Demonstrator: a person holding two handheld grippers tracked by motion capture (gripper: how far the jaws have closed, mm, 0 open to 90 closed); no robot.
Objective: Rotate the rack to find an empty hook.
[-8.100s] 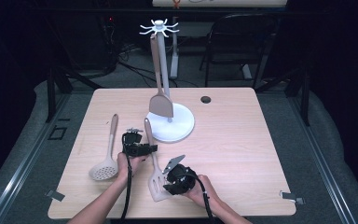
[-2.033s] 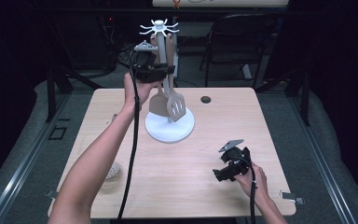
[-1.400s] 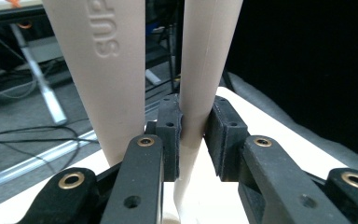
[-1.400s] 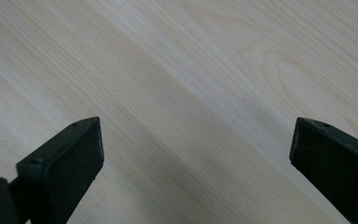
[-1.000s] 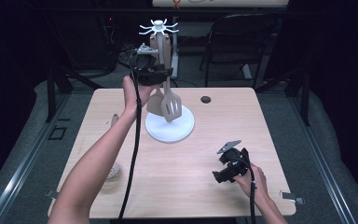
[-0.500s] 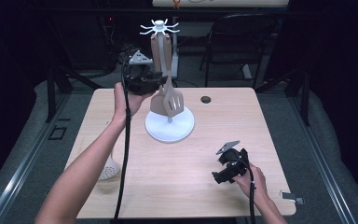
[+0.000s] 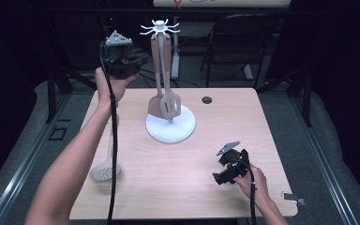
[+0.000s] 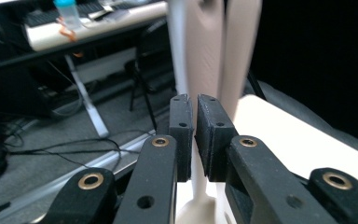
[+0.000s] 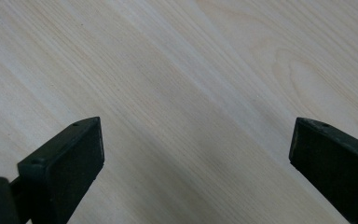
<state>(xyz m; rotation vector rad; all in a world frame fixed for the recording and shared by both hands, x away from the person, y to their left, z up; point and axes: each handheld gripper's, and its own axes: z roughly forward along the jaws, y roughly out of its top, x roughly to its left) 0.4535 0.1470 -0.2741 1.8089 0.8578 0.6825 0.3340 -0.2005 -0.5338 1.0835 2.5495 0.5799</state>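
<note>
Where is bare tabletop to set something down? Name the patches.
Bare: the stretch between the white stand base and the right gripper, and the right side past the dark grommet. Crowded: the left edge, where the skimmer lies under the forearm.

Pale wood-grain table (image 7: 183,187), matt and smooth. Matt tan plastic spatulas (image 7: 170,104) on glossy white stand (image 7: 170,129). Matt black plastic gripper pads (image 9: 70,154).

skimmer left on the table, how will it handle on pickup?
The skimmer looks like stiff plastic, probably light. Its round perforated head likely outweighs the thin handle, so a handle grab may droop head-down. Lying flat on the table, it shouldn't roll.
</note>
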